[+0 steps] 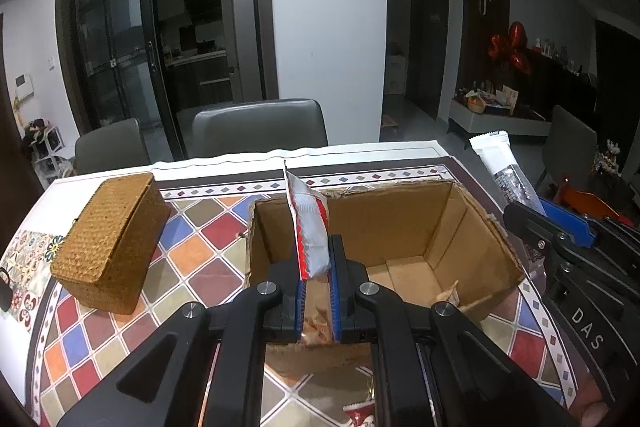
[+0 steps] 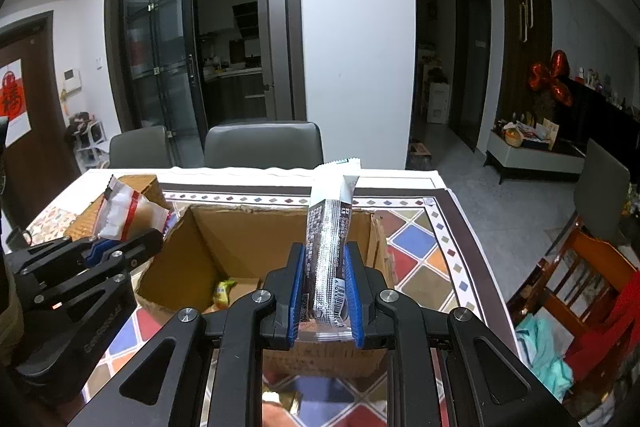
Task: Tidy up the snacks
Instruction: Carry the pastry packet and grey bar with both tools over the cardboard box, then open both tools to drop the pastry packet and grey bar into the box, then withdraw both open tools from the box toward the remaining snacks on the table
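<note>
- Left claw [image 1: 317, 291] clamped on red-and-white snack packet [image 1: 310, 227], above cardboard box [image 1: 472, 227].
- Right claw [image 2: 324, 291] clamped on upright silver-and-black snack bar [image 2: 328, 247], above same box.
- Wicker box [image 1: 112, 239] left of cardboard box on desk [image 1: 192, 267].

Dining room backdrop, seen from the table

A patterned tablecloth [image 1: 192, 267] of coloured diamonds covers the table, with a woven lidded basket [image 1: 110, 243] resting on it at the left. Two grey chairs [image 2: 262, 145] stand at the far edge. Behind them rise a white pillar [image 2: 356, 39] and glass sliding doors [image 1: 116, 55] leading to a dim kitchen. At the right, a red foil balloon [image 2: 550, 79] hangs above a low cluttered cabinet [image 2: 528, 147], and a wooden chair [image 2: 580, 287] holds red and teal cloth.
</note>
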Demonstrator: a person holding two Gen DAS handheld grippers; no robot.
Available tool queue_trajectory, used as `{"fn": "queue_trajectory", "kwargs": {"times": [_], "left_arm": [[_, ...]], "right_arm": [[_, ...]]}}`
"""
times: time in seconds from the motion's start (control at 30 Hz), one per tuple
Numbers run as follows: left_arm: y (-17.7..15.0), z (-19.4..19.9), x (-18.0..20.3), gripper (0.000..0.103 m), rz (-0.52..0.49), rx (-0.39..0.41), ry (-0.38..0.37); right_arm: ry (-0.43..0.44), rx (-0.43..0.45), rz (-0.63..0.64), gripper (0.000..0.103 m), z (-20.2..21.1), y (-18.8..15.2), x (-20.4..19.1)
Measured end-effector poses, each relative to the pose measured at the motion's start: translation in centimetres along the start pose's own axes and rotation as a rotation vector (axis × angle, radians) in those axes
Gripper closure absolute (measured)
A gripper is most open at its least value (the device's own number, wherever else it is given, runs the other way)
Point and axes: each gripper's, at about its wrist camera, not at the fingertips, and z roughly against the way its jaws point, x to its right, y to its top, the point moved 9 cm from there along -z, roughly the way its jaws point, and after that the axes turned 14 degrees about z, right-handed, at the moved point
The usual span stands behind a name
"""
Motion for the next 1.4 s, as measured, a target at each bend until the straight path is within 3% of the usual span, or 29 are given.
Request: {"fn": "queue_trajectory", "kwargs": {"times": [0.5, 0.57, 0.67, 0.7, 0.73, 0.8, 0.83, 1.4], "left_arm": [[-0.6, -3.9, 0.1, 0.090, -0.019, -0.062, 0.025], [-0.7, -3.9, 0.3, 0.081, -0.027, -0.061, 0.029], [-0.5, -3.6, 0.3, 0.052, -0.032, -0.045, 0.041], [-0.4, -3.5, 0.2, 0.045, -0.031, -0.035, 0.047], [-0.3, -3.4, 0.1, 0.043, -0.030, -0.030, 0.050], [-0.3, -3.2, -0.1, 0.043, -0.028, -0.029, 0.055], [-0.3, -3.2, -0.2, 0.042, -0.028, -0.028, 0.056], [0.3, 1.4, 0.7, 0.041, -0.032, 0.027, 0.044]], "right_arm": [[0.039, -0.045, -0.003, 0.082, -4.0, -0.5, -0.1], [0.045, -0.054, -0.001, 0.082, -4.4, -0.7, -0.1], [0.049, -0.058, -0.004, 0.081, -4.6, -0.7, 0.0], [0.050, -0.059, -0.004, 0.077, -4.6, -0.7, 0.0], [0.044, -0.060, -0.005, 0.065, -4.7, -0.6, 0.1], [0.026, -0.049, -0.011, 0.050, -4.4, -0.4, 0.4], [0.018, -0.044, -0.011, 0.048, -4.3, -0.3, 0.5], [-0.026, -0.001, -0.015, 0.048, 0.0, 0.4, 1.4]]}}
